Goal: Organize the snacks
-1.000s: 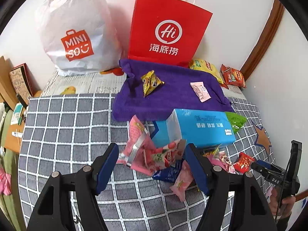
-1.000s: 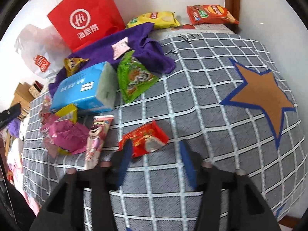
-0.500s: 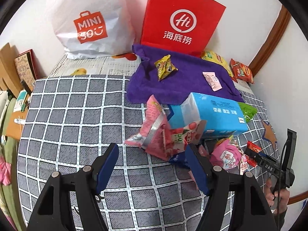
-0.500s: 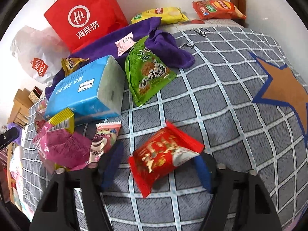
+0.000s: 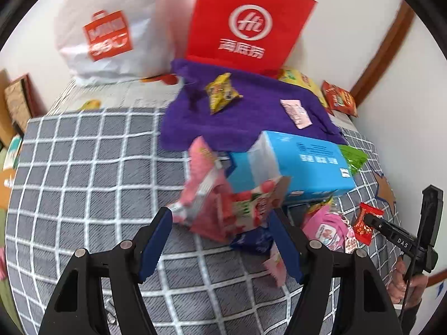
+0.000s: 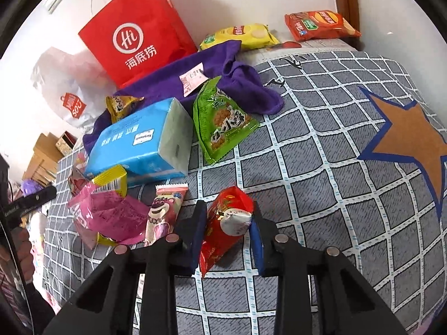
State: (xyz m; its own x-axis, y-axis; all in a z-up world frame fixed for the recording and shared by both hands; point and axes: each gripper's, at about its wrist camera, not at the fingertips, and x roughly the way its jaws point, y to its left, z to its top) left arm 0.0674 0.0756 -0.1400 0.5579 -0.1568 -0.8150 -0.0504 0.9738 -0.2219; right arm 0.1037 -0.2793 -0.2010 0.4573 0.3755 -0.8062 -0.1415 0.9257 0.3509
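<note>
Grey checked bedding (image 6: 321, 167) with a brown star (image 6: 410, 134) covers the bed we work on, against a white wall. Our right tongs (image 6: 227, 233) are closing on the red snack packet (image 6: 223, 231), which sits between the blue pads with both sides touching it (its silvery end faces the camera). Our left tongs (image 5: 220, 245) stand spread, the pads apart on either side of a pink strawberry packet (image 5: 223, 206) that lies on the bedding; we see no pad pressing it. Just beside the right tongs lie a pink bear packet (image 6: 163, 212) and a crumpled magenta wrapper (image 6: 109, 217), with a small yellow packet (image 6: 111, 184) touching the wrapper's upper edge. Behind these rests a blue tissue pack (image 6: 142, 142), and a green snack bag (image 6: 220, 120) leans beside its end. Farther back a purple cloth (image 5: 243, 111) spreads over the bedding, carrying a small yellow snack (image 5: 222, 92) and a pale pink sachet (image 5: 296, 111). Near the wall lie a yellow chip bag (image 6: 243, 35) and a red chip bag (image 6: 318, 25), well apart from the heap. A red paper bag (image 5: 245, 25) and a white plastic bag (image 5: 111, 28) stand at the wall behind the cloth. From the left view, the right tongs show at the edge with the red packet in them, a hand (image 5: 405, 284) on the grip.
</note>
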